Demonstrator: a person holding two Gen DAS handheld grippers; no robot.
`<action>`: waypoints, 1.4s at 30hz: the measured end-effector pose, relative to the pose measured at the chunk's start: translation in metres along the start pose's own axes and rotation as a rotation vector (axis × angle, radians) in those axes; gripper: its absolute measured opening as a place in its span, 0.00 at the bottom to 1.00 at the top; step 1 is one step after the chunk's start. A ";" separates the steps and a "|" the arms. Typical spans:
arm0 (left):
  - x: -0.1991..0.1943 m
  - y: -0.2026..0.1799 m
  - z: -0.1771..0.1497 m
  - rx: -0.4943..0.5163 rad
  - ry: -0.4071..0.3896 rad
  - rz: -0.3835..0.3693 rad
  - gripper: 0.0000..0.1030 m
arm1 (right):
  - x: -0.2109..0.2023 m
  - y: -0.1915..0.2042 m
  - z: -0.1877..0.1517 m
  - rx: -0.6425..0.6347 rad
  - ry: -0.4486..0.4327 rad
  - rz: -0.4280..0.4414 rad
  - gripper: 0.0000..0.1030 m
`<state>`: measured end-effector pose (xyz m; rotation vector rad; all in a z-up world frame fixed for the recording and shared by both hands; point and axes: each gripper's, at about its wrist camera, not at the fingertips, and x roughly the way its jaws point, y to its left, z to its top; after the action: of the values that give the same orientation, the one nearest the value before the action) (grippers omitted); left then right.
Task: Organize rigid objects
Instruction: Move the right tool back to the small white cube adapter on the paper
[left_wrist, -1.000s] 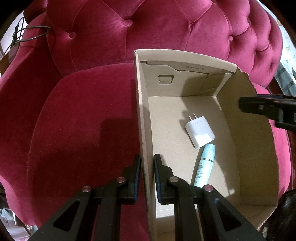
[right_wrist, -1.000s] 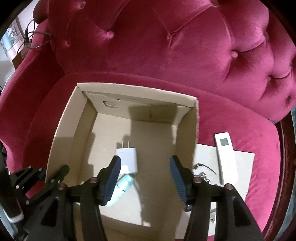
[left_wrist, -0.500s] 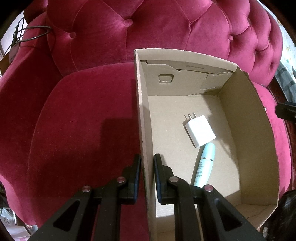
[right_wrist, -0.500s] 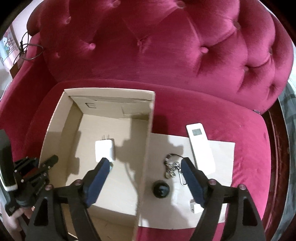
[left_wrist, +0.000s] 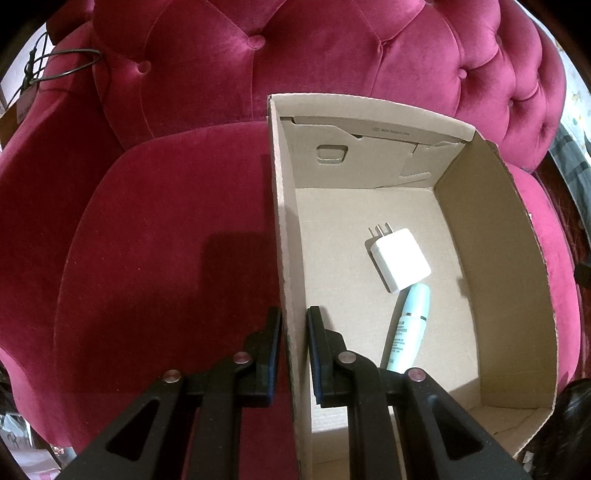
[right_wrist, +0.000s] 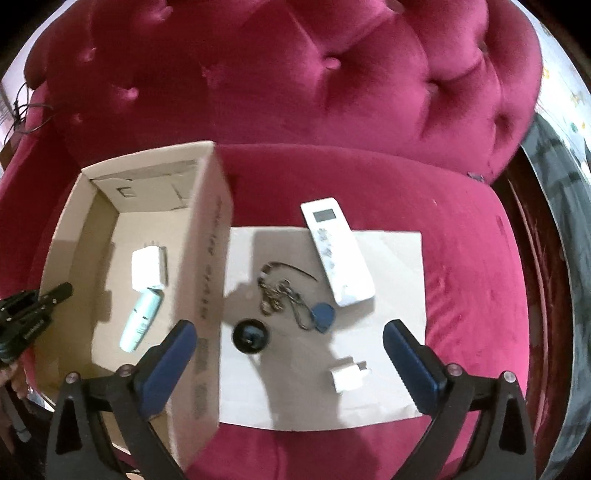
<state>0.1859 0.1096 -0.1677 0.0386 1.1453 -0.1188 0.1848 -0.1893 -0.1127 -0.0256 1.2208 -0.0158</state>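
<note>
An open cardboard box (left_wrist: 498, 258) sits on the red armchair seat, with a white charger (left_wrist: 400, 258) and a mint tube (left_wrist: 410, 325) lying inside. My left gripper (left_wrist: 294, 332) is shut on the box's left wall. To the right of the box, a cardboard sheet (right_wrist: 399, 295) carries a white remote (right_wrist: 336, 251), a key bunch with a blue tag (right_wrist: 288, 299), a black round object (right_wrist: 250, 335) and a small white plug (right_wrist: 347, 376). My right gripper (right_wrist: 289, 328) hovers above these; its jaws are opening wide and grip nothing.
The tufted armchair back (right_wrist: 332, 74) rises behind everything. The box's right wall (right_wrist: 207, 258) stands just by my right gripper's left finger. A dark wooden edge (right_wrist: 532, 258) and grey fabric lie to the far right. A cable (left_wrist: 66, 66) hangs at the upper left.
My right gripper has moved rightward from over the box to over the sheet, and its jaws have spread much wider. The left gripper and the box have not moved.
</note>
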 end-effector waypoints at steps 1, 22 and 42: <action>0.000 0.000 0.000 0.000 0.000 0.000 0.15 | 0.002 -0.004 -0.003 0.006 0.005 -0.004 1.00; 0.002 -0.002 0.000 0.006 0.000 0.003 0.15 | 0.070 -0.058 -0.062 0.159 0.050 -0.085 1.00; 0.002 -0.003 0.000 0.011 -0.001 0.009 0.15 | 0.103 -0.070 -0.085 0.199 0.083 -0.059 0.84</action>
<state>0.1863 0.1065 -0.1694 0.0538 1.1437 -0.1171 0.1402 -0.2631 -0.2362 0.1140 1.2966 -0.1912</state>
